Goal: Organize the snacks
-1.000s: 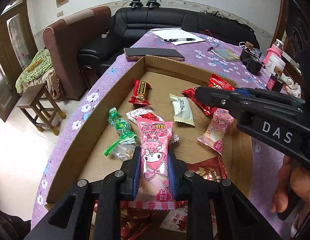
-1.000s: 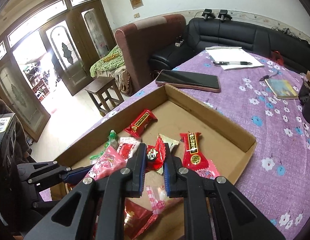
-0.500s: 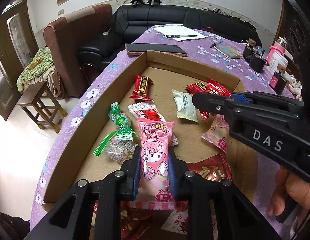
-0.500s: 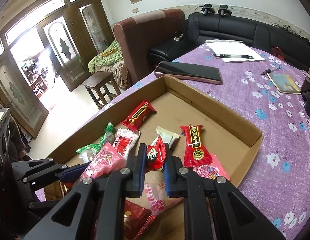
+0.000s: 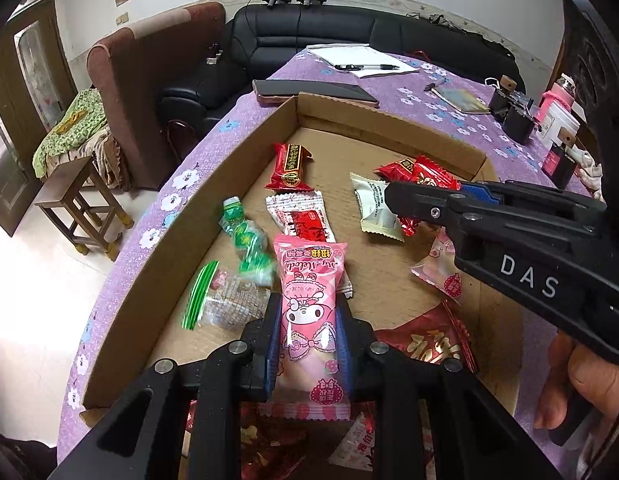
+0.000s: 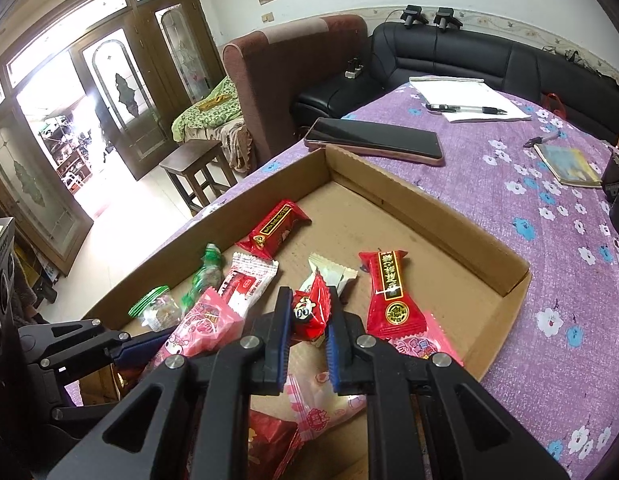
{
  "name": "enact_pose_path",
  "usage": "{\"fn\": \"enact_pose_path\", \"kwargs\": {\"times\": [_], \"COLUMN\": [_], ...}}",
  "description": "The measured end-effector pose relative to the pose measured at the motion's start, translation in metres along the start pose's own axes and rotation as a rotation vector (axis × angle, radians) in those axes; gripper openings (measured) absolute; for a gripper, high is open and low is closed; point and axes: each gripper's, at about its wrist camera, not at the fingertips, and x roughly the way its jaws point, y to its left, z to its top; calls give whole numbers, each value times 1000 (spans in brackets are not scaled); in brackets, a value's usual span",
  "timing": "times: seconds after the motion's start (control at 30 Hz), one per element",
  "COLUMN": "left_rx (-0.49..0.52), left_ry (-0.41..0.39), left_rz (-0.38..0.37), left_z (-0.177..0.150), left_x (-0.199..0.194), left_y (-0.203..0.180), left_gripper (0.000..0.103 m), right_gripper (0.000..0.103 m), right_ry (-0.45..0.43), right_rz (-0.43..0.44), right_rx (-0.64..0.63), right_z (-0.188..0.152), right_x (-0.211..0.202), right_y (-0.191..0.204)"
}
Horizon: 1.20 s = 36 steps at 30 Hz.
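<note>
Right now both grippers hang over the cardboard tray (image 5: pixel 197 216) on the purple flowered cloth (image 6: pixel 549 216), each pinching one snack. The left gripper (image 5: pixel 309 336) has its blue pads pressed against the sides of a pink pack (image 5: pixel 311 304) with a cartoon figure; the pack stands lengthwise between the fingers, its top end reaching out over the tray floor and its bottom seal hanging below the pads. The right gripper (image 6: pixel 309 320) is nipped tight on a small red candy (image 6: pixel 311 312), which sticks up between its fingers, held above the other snacks. In the left view that gripper comes in from the right, with a hand (image 5: pixel 581 384) on its grip.

Loose on the tray floor lie a red bar (image 5: pixel 290 168) toward the far end, a white and red packet (image 5: pixel 305 220) nearer, a green twisted candy (image 5: pixel 245 240) beside the left wall, and a clear bag with a green strip (image 5: pixel 225 304) just in front of the left gripper. A cream packet (image 5: pixel 375 206) lies mid-tray, partly under the right gripper's tip. A long red bar (image 6: pixel 391 292) lies toward the right wall, with a pale pink packet (image 5: pixel 441 272) next to it.

Beyond the tray a phone (image 6: pixel 373 142) lies touching the far wall, and farther off a pen (image 6: pixel 465 109) rests on white paper (image 6: pixel 469 98).
</note>
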Motion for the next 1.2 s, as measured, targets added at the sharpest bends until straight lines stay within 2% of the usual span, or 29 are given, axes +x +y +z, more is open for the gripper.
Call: {"fn": "enact_pose_path", "kwargs": {"times": [0.53,0.57,0.6,0.63,0.67,0.7,0.73,0.87,0.93,1.1,1.2], "left_rx": [-29,-37,-43,-53,-64,-76,-87,-96,-86,-64,-52], "left_ry": [17,23,25,26,24,12,-2,-24,-34,-54,-63], "left_rz": [-14,-21,-27,-32,-34,-41,-49,-45,-36,-33,-32], "left_z": [1,1,1,2,2,2,3,5,4,-1,-5], "left_x": [4,4,4,4,3,1,-4,-15,-21,-35,-42], "left_y": [4,5,5,7,8,9,10,11,9,0,-7], "left_gripper": [26,33,52,66,89,97,97,99,100,100,100], "right_gripper": [15,15,18,27,32,42,47,47,54,58,65], "right_ry": [-2,-3,-5,-8,-13,-22,-30,-76,-95,-140,-156], "right_rz": [-28,-32,-34,-33,-37,-41,-43,-39,-43,-62,-76], "right_rx": [-3,0,4,8,12,16,19,36,39,53,64], "right_z": [-1,-1,-1,-2,-2,-2,-2,0,0,-4,-9], "right_x": [2,1,0,-2,-4,-8,-11,-34,-44,-73,-86], "right_y": [0,0,0,-1,-2,-2,-2,-5,-6,-10,-13]}}
